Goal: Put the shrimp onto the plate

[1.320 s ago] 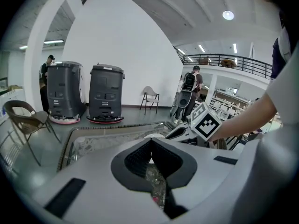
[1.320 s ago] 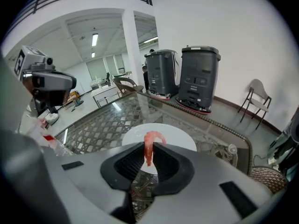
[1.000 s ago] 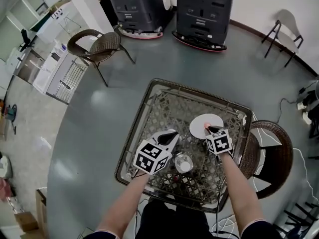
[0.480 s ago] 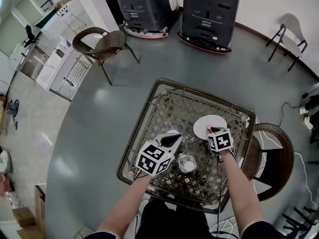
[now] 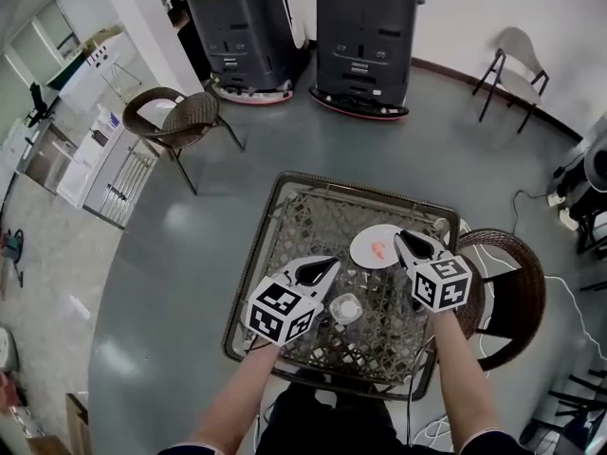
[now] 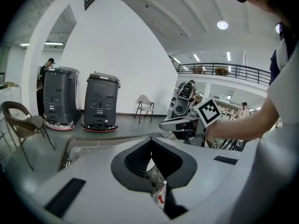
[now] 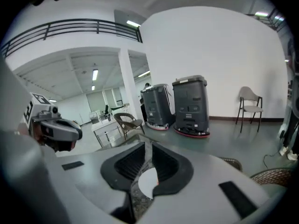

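Observation:
The pink-orange shrimp (image 5: 379, 249) lies on the white plate (image 5: 365, 254) at the far right of the wicker table (image 5: 303, 207). My right gripper (image 5: 409, 243) hovers just right of the plate, apart from the shrimp, its jaws a narrow slit open and empty. In the right gripper view (image 7: 146, 146) the plate (image 7: 145, 185) shows through that slit with a speck of the shrimp (image 7: 157, 182) at its edge. My left gripper (image 5: 320, 271) is held over the table's middle, left of the plate, shut and empty (image 6: 150, 141).
A clear glass cup (image 5: 346, 308) stands on the table between the two grippers, close to me; it also shows below the left jaws (image 6: 159, 196). A wicker chair (image 5: 512, 292) sits at the table's right side. Two dark machines (image 5: 365, 36) and another chair (image 5: 180, 117) stand farther off.
The shrimp was at my right gripper's tips over the plate; now it rests on the plate and the right gripper has drawn back to the right. The left gripper barely moved.

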Tool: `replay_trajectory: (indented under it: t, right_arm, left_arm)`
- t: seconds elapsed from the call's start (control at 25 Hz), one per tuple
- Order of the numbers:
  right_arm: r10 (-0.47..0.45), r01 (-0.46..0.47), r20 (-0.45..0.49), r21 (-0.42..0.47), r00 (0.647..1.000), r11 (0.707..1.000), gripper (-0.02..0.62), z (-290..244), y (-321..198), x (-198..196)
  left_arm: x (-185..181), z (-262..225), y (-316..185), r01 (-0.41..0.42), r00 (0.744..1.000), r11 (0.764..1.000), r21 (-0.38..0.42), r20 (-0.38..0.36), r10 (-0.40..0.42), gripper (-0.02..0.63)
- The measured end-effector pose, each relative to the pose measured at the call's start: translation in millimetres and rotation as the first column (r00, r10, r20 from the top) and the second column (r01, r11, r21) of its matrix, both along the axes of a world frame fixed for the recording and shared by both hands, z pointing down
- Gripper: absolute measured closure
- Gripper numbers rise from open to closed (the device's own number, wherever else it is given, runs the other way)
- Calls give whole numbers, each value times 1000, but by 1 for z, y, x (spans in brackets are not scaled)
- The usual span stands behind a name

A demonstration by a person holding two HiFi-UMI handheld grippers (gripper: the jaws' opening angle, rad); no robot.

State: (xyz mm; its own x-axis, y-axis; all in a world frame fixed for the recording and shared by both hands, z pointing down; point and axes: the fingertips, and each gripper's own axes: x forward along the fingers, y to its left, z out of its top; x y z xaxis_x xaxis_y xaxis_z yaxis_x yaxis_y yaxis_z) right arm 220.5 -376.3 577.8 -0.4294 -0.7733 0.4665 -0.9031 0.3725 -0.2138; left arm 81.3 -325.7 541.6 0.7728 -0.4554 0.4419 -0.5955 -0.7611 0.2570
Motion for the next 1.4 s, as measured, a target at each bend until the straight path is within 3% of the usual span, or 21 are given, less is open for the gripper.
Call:
replay_trajectory:
  t: [0.24,0.44,0.84,1.4]
  right_arm:
    - [36,-45,60,158,998,986,568,-82,37,-7]
    - [48,-69,96,231,994,970,589,-120,73,-17]
    - [-10,-6,53,306,999,952,589,-162,128,-40]
    - [15,-39,75,332,997,942,589,-176,161,-35]
  left_arm:
    - [17,-60,24,-73,996,992,103,-47,78,598]
    - [23,-101,47,-114,989,978,176,-76,129,598]
    - [34,-125,83,-194,971,958,214,-98,218,598]
    - [43,-134,106,-257,954,939,230,-94,284,598]
